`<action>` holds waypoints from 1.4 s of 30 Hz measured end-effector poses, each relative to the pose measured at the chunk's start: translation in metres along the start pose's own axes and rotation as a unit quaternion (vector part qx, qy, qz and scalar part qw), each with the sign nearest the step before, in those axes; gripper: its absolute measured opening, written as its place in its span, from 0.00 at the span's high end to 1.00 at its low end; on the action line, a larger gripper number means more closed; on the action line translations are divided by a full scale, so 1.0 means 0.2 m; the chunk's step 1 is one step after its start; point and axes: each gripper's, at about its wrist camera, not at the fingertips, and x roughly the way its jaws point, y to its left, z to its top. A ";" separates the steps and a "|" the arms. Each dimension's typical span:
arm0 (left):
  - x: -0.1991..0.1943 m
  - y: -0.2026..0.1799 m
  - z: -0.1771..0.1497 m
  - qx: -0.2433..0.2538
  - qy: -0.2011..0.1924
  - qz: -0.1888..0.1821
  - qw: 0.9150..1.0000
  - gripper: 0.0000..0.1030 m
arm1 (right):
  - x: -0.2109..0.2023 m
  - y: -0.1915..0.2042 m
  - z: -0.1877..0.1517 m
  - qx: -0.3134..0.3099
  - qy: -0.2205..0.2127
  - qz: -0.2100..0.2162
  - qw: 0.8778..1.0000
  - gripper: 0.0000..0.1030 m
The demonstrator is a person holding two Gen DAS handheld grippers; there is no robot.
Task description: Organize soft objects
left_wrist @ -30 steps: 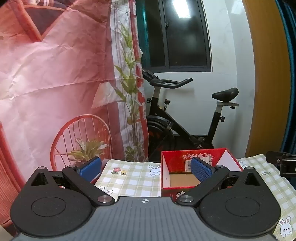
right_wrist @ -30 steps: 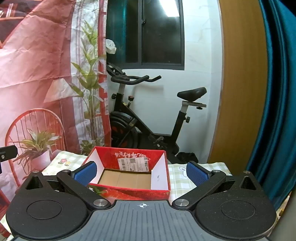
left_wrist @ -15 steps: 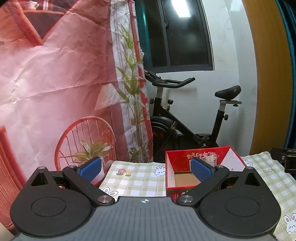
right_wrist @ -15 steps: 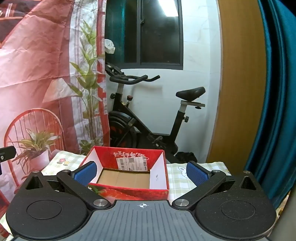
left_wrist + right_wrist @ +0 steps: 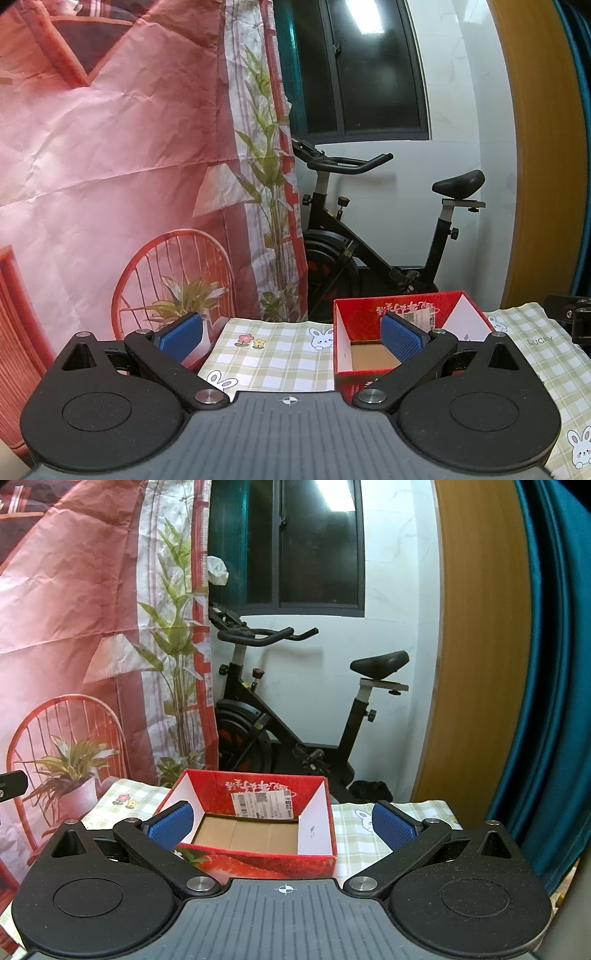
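The box (image 5: 255, 827) is seen just ahead of the right gripper (image 5: 282, 821); both grippers are held wide, nothing gripped.

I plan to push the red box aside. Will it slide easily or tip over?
The red box looks like empty cardboard, so probably light and easy to slide. It is low and wide, so tipping seems unlikely. The checked cloth under it may bunch up.

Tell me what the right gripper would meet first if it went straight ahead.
Probably the red box: it sits centred just ahead of the open right gripper, though the gripper may be high enough to pass over its rim.
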 end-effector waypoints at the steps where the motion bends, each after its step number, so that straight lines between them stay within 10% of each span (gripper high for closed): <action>1: 0.00 0.00 0.00 0.000 0.000 0.001 1.000 0.00 | 0.00 0.00 0.00 0.000 0.000 0.000 1.000 0.00; 42: -0.01 0.00 0.00 -0.009 0.008 -0.002 1.000 0.00 | 0.01 -0.01 0.00 -0.001 0.003 -0.001 1.000 0.00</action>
